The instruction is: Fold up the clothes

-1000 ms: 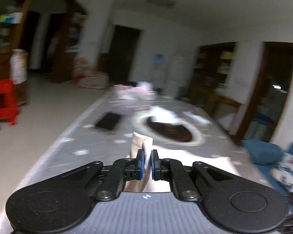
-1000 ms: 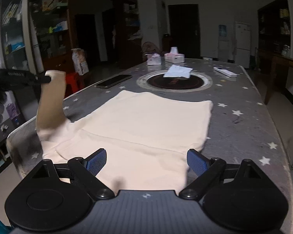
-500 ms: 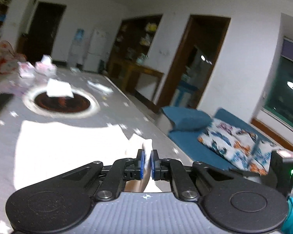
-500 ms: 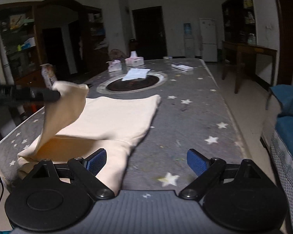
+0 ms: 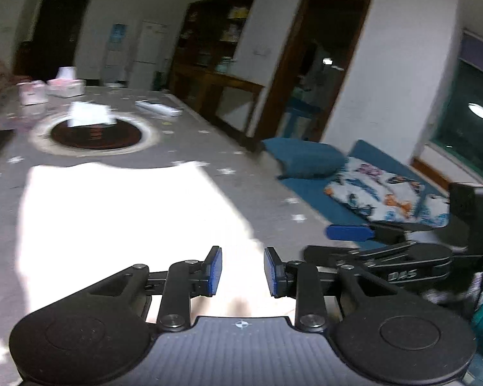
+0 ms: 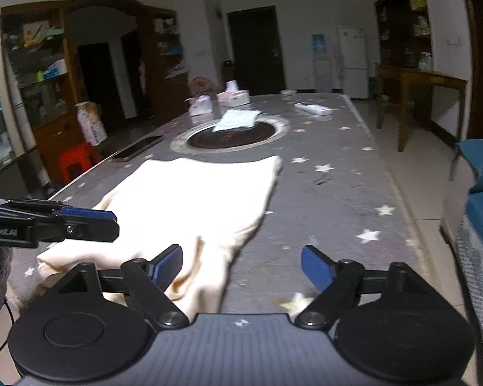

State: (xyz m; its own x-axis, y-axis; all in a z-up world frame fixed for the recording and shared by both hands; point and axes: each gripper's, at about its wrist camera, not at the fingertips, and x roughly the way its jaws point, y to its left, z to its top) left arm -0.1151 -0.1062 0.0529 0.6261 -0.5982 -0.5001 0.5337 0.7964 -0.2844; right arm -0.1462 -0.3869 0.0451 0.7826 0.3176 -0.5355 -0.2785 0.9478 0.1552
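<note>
A cream garment [image 6: 203, 206] lies folded over on the grey star-patterned table [image 6: 338, 199]; it shows overexposed white in the left wrist view [image 5: 119, 212]. My left gripper [image 5: 242, 273] is open and empty just above the garment's near edge. It also shows at the left of the right wrist view [image 6: 83, 215]. My right gripper [image 6: 241, 267] is wide open and empty, its left finger [image 6: 167, 263] over the garment's near right corner. It also shows at the right of the left wrist view [image 5: 351, 233].
A round dark hotplate [image 6: 232, 135] with white paper [image 6: 238, 119] on it sits mid-table. Tissue boxes [image 6: 233, 96], a remote [image 6: 312, 108] and a dark phone [image 6: 138, 151] lie farther off. A blue sofa [image 5: 354, 177] stands right of the table, a red stool [image 6: 75, 162] on the left.
My left gripper carried the sleeve rightwards across the garment, then opened and let it go. The sleeve now lies on the garment. My right gripper stayed open and shifted slightly.
</note>
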